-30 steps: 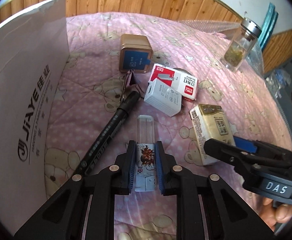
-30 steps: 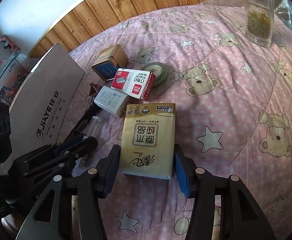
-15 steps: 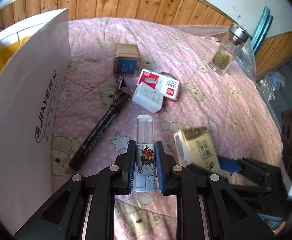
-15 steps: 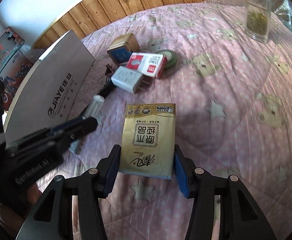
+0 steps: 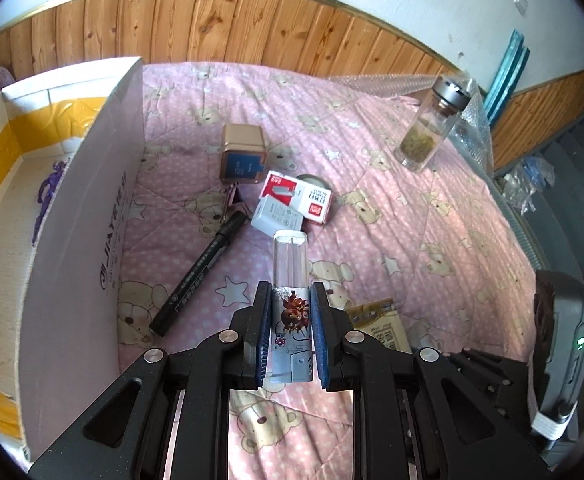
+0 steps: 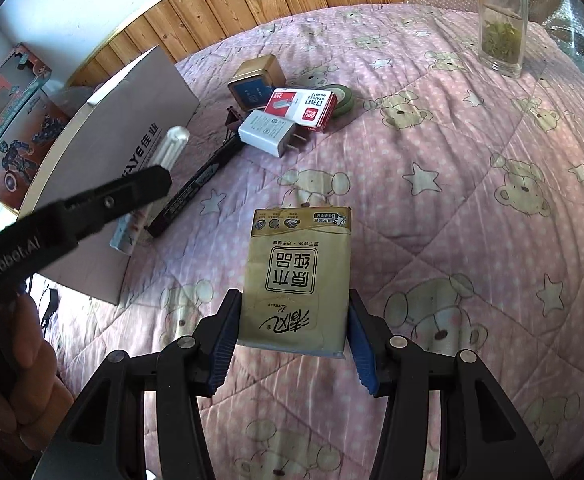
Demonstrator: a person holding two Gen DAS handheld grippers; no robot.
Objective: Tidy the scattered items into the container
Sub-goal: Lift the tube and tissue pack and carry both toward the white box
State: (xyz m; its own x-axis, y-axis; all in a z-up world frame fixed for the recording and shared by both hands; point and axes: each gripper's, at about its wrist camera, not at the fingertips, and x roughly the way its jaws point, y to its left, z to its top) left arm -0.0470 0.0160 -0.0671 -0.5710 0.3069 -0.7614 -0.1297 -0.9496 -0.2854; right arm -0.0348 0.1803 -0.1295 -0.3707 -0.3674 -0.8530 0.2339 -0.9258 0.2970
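While both loads hang above the quilt (image 5: pixel 412 216) beside the box (image 5: pixel 91 208), left gripper (image 5: pixel 290 336) pinches the tube (image 5: pixel 290 276) low: light, stiff, slick. Right gripper (image 6: pixel 292 344) squeezes the tissue pack (image 6: pixel 298 276): soft, crushable, so grip sides gently.

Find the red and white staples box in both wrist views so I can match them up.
Left wrist: staples box sits just above centre, beyond the held tube.
Right wrist: staples box lies upper centre, left of the middle.
Shared landmark: the white charger touching its near edge.
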